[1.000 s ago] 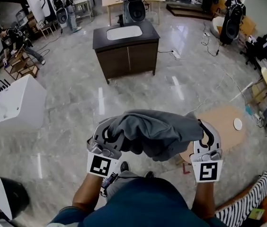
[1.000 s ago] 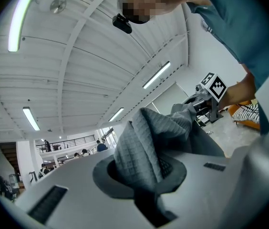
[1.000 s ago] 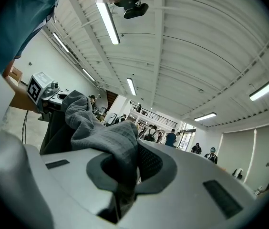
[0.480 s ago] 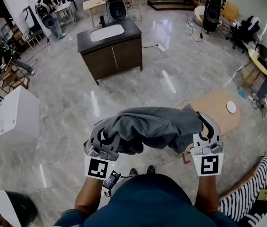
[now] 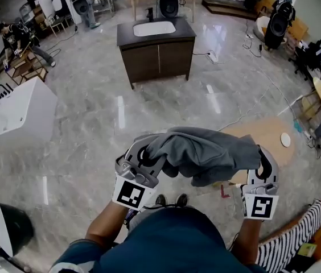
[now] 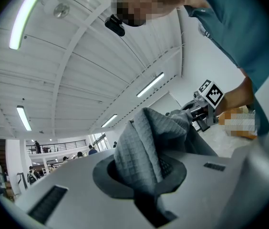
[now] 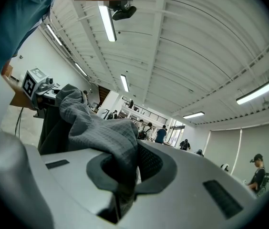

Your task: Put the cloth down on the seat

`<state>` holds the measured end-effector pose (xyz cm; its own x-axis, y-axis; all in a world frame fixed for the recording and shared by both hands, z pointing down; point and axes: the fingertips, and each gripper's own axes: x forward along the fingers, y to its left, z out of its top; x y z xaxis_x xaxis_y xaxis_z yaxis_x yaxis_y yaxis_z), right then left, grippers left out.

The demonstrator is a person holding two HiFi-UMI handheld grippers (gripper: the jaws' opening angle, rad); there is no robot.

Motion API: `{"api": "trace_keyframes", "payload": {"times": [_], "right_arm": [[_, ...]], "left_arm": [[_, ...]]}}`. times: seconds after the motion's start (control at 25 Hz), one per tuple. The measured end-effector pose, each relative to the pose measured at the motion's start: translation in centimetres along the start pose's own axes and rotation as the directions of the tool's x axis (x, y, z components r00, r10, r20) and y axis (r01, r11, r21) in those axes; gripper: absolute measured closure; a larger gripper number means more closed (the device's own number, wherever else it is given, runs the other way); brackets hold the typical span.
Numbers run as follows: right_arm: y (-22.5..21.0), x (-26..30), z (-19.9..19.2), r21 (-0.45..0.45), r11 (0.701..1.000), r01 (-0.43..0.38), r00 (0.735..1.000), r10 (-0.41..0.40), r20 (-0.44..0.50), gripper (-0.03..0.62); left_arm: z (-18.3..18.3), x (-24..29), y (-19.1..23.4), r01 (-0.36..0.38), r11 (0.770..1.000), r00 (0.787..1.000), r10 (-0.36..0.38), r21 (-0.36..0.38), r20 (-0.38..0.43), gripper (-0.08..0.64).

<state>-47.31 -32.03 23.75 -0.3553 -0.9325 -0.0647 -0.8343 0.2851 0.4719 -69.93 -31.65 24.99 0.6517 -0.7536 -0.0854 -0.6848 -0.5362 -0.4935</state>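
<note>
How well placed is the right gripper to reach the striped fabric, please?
Probably yes: the striped fabric lies near the right gripper, nothing between; its fingers are shut on the grey cloth.

Bright, even indoor light fills all three views. It comes from long strip lamps (image 6: 150,84) on the white ceiling (image 7: 196,46), seen glowing in both gripper views. In the head view the polished floor (image 5: 92,124) throws back pale streaks of glare, and shadows are soft and faint. Wide-angle distortion bows straight lines toward the edges. Both gripper views are ringed by dark, rounded corners. The cloth (image 6: 144,142) is sharp enough to show its weave, with deep shade in its folds.
</note>
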Motion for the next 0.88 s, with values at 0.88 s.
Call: {"api": "trace_keyframes", "payload": {"times": [0.88], "right_arm": [[-5.1,-11.3,-3.3,0.094,0.995,-0.027,1.0,0.026,0.007,0.561]], "left_arm": [[4.5,0.7,-11.8,-0.011,1.0,0.997,0.012,0.014,-0.073,0.511]]}}
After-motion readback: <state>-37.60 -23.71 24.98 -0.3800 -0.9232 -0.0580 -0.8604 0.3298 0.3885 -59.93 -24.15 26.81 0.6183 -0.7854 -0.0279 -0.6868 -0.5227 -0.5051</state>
